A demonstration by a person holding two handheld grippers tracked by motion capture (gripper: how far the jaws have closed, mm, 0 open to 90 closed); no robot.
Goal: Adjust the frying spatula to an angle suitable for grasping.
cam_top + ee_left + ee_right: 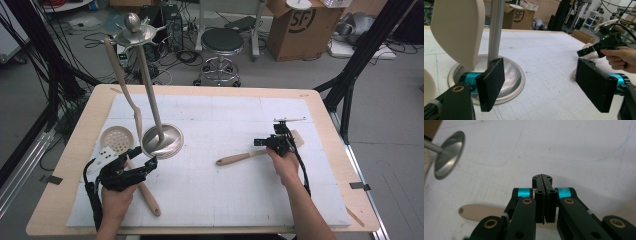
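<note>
A metal utensil stand (pixel 162 142) rises from a round base at the left of the white mat, and a beige utensil (pixel 120 75) hangs from its top. Beside the base lies a perforated beige skimmer (pixel 116 139); its wooden handle runs under my left hand. My left gripper (pixel 143 157) is open next to the base (pixel 509 82), nothing between its pads (pixel 491 82). A wooden spatula (pixel 250 156) lies at the right. My right gripper (pixel 279 141) hovers just over it, jaws shut pad to pad (pixel 544 200), the spatula handle (pixel 474 212) passing beneath them.
Bare mat (pixel 225 190) stretches between the two hands. The wooden table edge (pixel 200 90) frames it. Beyond the table stand a black stool (pixel 222 42), a cardboard box (pixel 300 25) and floor cables. Black frame legs (pixel 350 85) flank the right side.
</note>
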